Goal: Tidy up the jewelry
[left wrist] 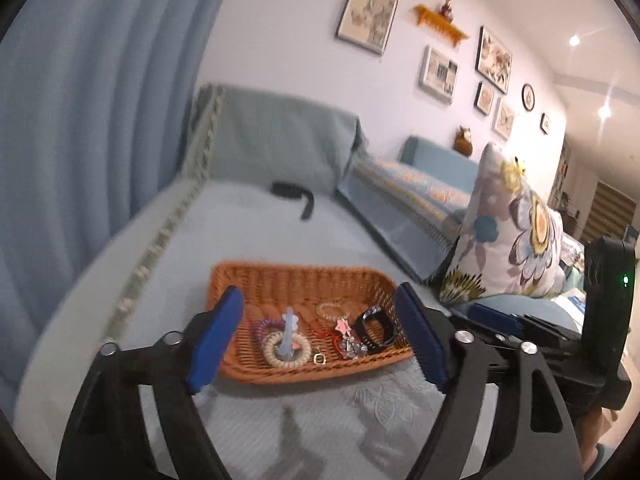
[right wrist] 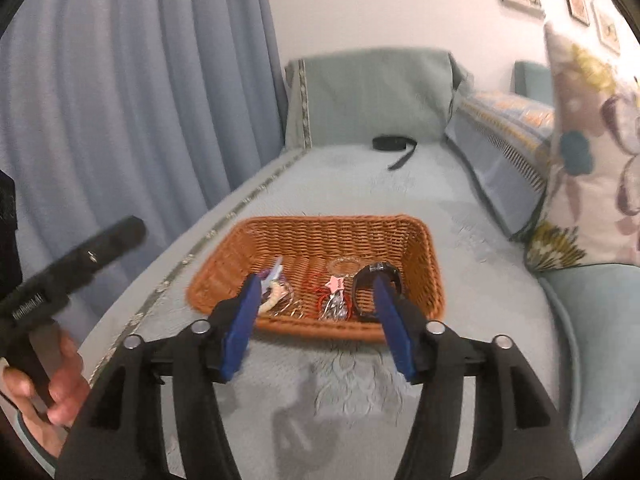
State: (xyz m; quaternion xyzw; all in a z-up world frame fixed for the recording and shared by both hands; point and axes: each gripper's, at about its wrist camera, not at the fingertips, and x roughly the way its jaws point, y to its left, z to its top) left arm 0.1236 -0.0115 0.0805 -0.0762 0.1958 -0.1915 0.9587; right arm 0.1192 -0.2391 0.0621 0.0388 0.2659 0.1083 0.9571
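An orange wicker basket sits on the pale blue sofa seat. It holds a cream coil hair tie, a purple coil tie, a light blue clip, a bead bracelet, a pink star charm, red cord and a black band. My left gripper is open and empty just in front of the basket. My right gripper is open and empty at the basket's near rim.
A black strap lies at the back of the seat. A floral cushion stands at the right. Blue curtains hang at the left. The other gripper's body shows at the right.
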